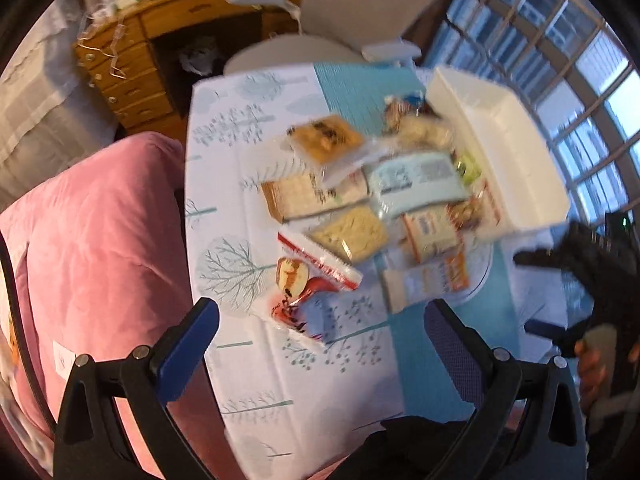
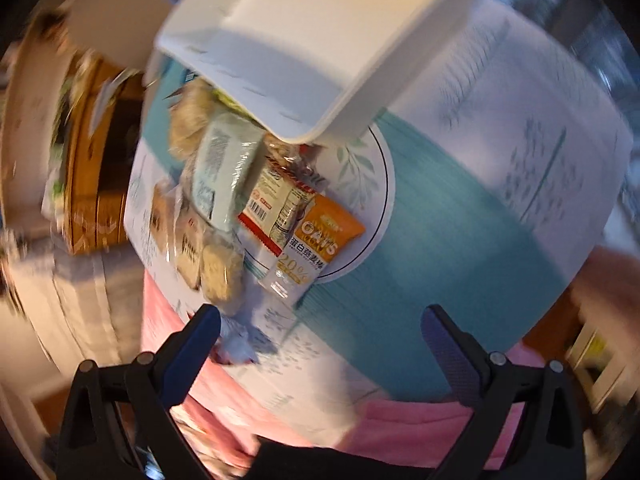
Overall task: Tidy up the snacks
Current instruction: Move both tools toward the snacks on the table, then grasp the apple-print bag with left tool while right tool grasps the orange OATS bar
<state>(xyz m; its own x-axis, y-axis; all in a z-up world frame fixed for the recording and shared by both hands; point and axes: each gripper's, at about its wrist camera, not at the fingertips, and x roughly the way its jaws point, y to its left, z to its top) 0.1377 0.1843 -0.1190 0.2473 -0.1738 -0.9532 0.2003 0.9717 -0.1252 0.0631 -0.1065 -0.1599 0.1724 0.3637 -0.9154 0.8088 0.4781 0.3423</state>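
Several snack packets lie heaped on the tablecloth [image 1: 248,360]. Among them are a red apple-chip packet [image 1: 308,280], an orange oats packet [image 1: 432,280], a pale blue packet [image 1: 416,180] and a clear cracker packet [image 1: 324,140]. A white plastic bin [image 1: 500,140] stands at the right of the heap. My left gripper [image 1: 322,320] hangs open above the near table edge, holding nothing. In the right wrist view the oats packet [image 2: 328,236] rests on a round plate [image 2: 380,184] below the bin [image 2: 320,40]. My right gripper [image 2: 322,320] is open and holds nothing.
A pink cushioned seat [image 1: 100,240] presses against the table's left side. A wooden desk [image 1: 132,52] and a white chair [image 1: 360,8] stand beyond the far edge. A gridded window [image 1: 560,60] fills the right. A teal placemat [image 2: 460,260] lies under the plate.
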